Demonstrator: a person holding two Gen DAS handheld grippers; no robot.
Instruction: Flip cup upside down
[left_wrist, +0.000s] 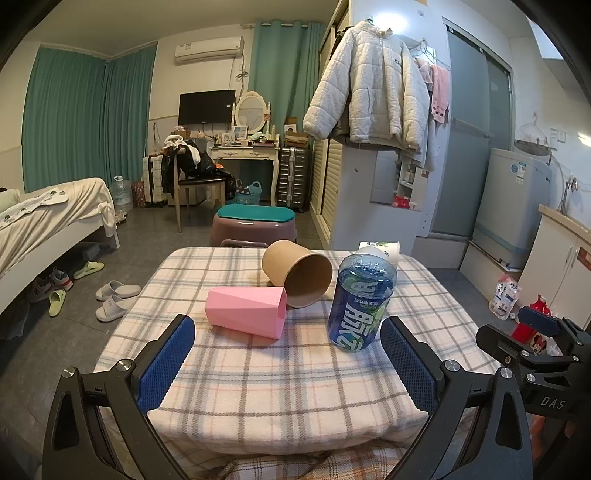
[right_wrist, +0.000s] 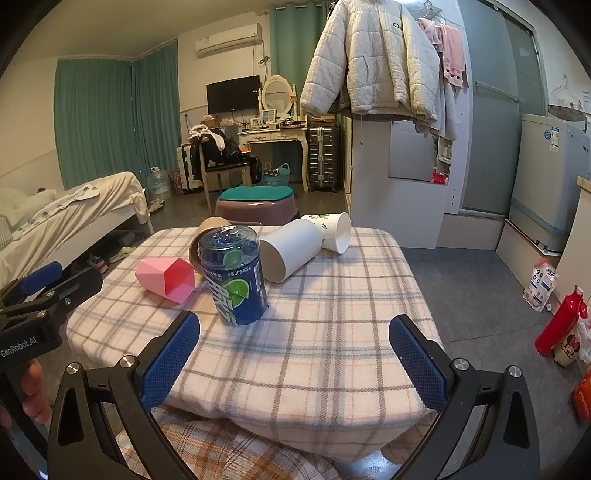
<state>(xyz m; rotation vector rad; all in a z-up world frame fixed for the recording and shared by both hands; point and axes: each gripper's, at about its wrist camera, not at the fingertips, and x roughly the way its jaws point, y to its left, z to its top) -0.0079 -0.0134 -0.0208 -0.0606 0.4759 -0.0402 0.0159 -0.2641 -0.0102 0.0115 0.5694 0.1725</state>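
Several cups sit on the plaid-covered table (left_wrist: 280, 387). A pink faceted cup (left_wrist: 246, 311) (right_wrist: 166, 275) lies on its side. A brown paper cup (left_wrist: 297, 272) (right_wrist: 207, 230) lies on its side behind it. A blue printed cup (left_wrist: 360, 302) (right_wrist: 233, 275) stands upside down. A white cup (right_wrist: 290, 248) and a white leaf-print cup (right_wrist: 330, 230) lie on their sides further back. My left gripper (left_wrist: 288, 365) is open and empty at the table's near edge, in front of the pink cup. My right gripper (right_wrist: 295, 363) is open and empty, near the edge, right of the blue cup.
A purple stool with a teal cushion (left_wrist: 255, 221) stands beyond the table. A bed (left_wrist: 48, 218) is on the left with slippers (left_wrist: 114, 299) on the floor. A red bottle (right_wrist: 561, 321) and a bag stand on the floor at right. A cabinet (left_wrist: 373, 199) is behind.
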